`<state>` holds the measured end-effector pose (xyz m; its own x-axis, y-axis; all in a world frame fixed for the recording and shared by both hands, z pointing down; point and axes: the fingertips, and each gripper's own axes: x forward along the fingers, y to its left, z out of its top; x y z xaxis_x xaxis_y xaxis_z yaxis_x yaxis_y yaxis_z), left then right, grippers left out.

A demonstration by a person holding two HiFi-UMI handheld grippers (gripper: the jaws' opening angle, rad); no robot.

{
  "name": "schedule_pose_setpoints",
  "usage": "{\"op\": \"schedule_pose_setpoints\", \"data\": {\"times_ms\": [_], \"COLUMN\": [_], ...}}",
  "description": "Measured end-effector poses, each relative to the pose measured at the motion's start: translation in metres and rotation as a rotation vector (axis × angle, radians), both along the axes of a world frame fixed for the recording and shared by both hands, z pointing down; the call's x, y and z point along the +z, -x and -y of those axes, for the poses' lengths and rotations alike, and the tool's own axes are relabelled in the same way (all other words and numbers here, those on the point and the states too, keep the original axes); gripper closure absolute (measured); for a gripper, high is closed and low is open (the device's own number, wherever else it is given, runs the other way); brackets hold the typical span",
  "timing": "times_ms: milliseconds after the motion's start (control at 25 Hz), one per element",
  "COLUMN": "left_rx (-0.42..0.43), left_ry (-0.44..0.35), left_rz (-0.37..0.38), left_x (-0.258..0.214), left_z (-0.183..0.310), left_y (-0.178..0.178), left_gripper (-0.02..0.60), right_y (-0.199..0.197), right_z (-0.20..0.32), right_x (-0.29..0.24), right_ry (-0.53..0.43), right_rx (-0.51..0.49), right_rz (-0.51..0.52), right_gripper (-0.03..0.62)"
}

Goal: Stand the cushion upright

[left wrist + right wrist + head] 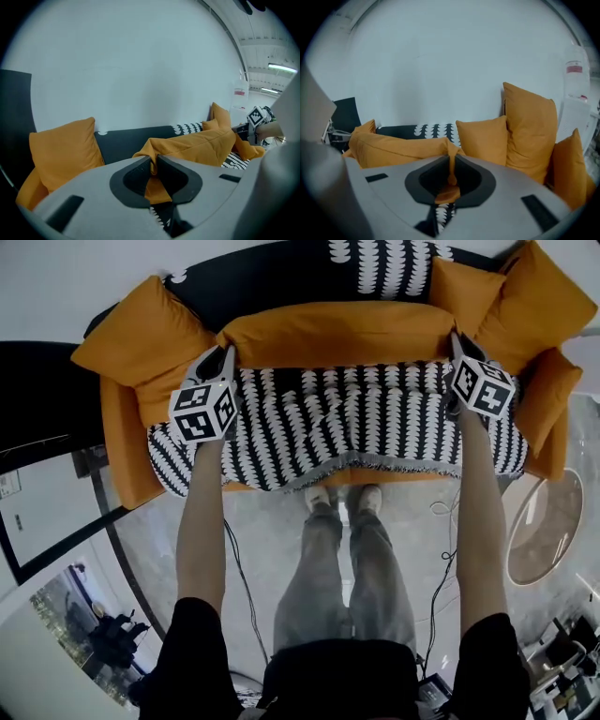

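Jaws of the left gripper point(228, 354) and right gripper point(456, 341) are pinching opposite corners of the long orange cushion point(337, 334) over the sofa point(117, 456) seat. Lifting looks underway; next, it needs propping against the backrest point(262, 282).

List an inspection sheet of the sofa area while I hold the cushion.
Surface: sofa, seat covered by a black-and-white throw.
Job's things: long orange cushion stretched across the seat, held at both end corners.
Clutter: spare cushions at the left end and the right end.
Grippers: left gripper shut on one cushion corner; right gripper shut on the other.
Cables: black cables on the floor beside the person's legs.
Surroundings: white wall behind the sofa.
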<state>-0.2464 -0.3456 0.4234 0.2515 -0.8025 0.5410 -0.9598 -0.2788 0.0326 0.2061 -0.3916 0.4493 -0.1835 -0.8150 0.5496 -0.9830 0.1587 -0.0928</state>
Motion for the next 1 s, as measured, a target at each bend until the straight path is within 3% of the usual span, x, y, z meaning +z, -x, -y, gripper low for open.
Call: {"op": "schedule_pose_setpoints", "data": {"times_ms": [120, 280, 400, 520, 600, 720, 840, 1000], "left_rx": [-0.004, -0.049, -0.118, -0.114, -0.122, -0.122, -0.102, -0.075], "left_ry": [-0.019, -0.016, -0.048, -0.131, -0.17, -0.23, -0.276, -0.305], "left_rz": [-0.009, -0.053, -0.138, -0.164, -0.221, -0.293, -0.297, -0.312], "left_x": [-0.003, -0.014, -0.038, -0.078, -0.105, -0.141, -0.17, -0.203], "left_z": [0.027, 0.055, 0.06, 0.049, 0.026, -0.003, -0.026, -0.051], "left_y": [0.001, 0.007, 0.015, 0.012, 0.009, -0.005, -0.024, -0.038], "left_gripper": [0.543, 0.54, 0.523, 0.523, 0.523, 0.529, 0.555, 0.572], "right_y": [-0.002, -0.004, -0.009, -0.008, 0.005, 0.024, 0.04, 0.064], "right_z": [0.028, 0.058, 0.069, 0.065, 0.043, 0.012, -0.01, -0.046], "right_x": [-0.004, -0.016, -0.037, -0.075, -0.097, -0.128, -0.162, -0.209], "right_ry": [-0.026, -0.022, -0.049, -0.115, -0.135, -0.162, -0.2, -0.282], "right_rx": [0.056, 0.103, 0.161, 0.208, 0.177, 0.111, 0.042, -0.079], "right_rz": [0.111, 0.094, 0.159, 0.316, 0.353, 0.367, 0.385, 0.488], "right_gripper": [0.563, 0.554, 0.431, 0.425, 0.431, 0.503, 0.552, 0.574]}}
